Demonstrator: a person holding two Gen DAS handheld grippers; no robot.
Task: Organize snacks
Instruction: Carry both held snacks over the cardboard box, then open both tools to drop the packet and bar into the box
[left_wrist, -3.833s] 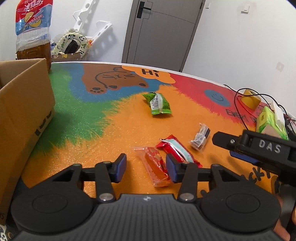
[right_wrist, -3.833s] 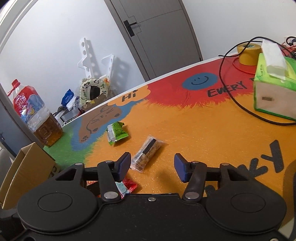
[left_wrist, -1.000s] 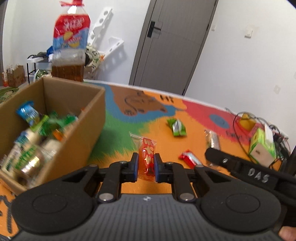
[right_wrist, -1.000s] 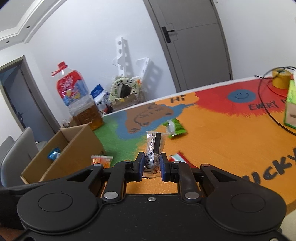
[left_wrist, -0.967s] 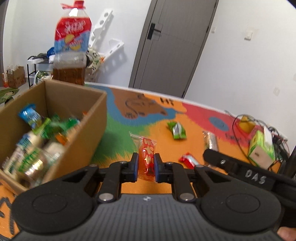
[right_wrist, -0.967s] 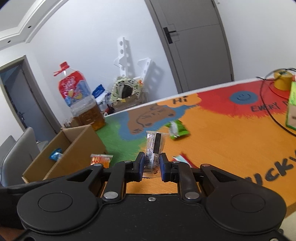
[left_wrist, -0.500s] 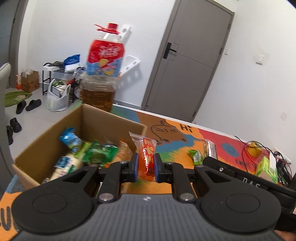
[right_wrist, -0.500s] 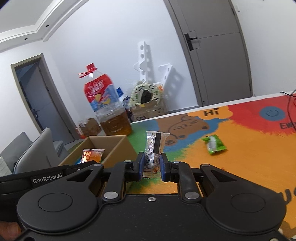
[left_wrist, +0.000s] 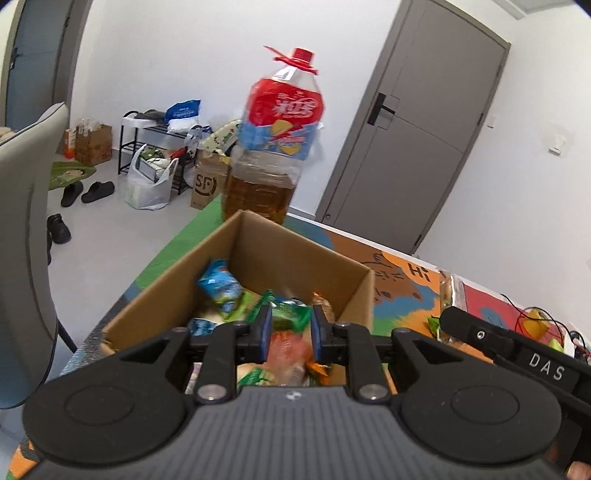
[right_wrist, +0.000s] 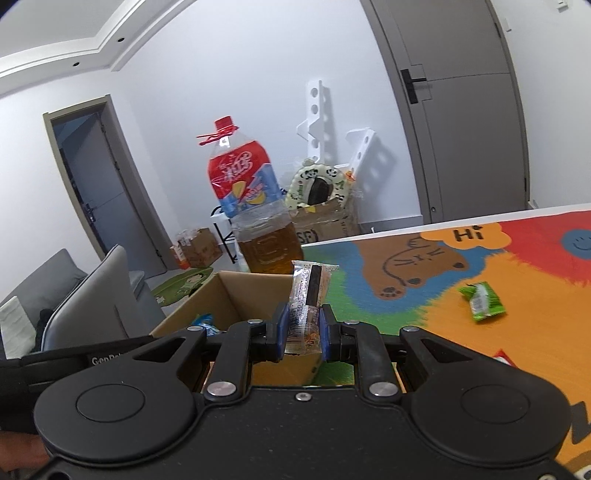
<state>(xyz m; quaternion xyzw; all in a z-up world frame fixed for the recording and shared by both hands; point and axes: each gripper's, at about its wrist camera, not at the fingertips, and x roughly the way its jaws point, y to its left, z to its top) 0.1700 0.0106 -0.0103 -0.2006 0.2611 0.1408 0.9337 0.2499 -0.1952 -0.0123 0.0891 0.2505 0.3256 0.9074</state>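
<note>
In the left wrist view my left gripper (left_wrist: 290, 328) hovers over the open cardboard box (left_wrist: 173, 295), which holds several snack packets. Its jaws are opening, and the red-orange snack packet (left_wrist: 286, 350) shows blurred just below and between the pads, no longer pinched. In the right wrist view my right gripper (right_wrist: 303, 332) is shut on a clear-wrapped snack bar (right_wrist: 310, 288) with a dark stripe, held upright near the box's (right_wrist: 255, 291) right side. A green snack packet (right_wrist: 482, 301) lies on the colourful table mat.
A large bottle of amber liquid (left_wrist: 273, 147) with a red cap stands right behind the box. A grey chair (left_wrist: 22, 221) is at the table's left edge. A red packet (right_wrist: 502, 360) peeks out on the mat at the right.
Both grippers moved left from the mat to over the box. The left jaws have parted, and the red-orange packet has slipped down from between them. The right grip is unchanged.
</note>
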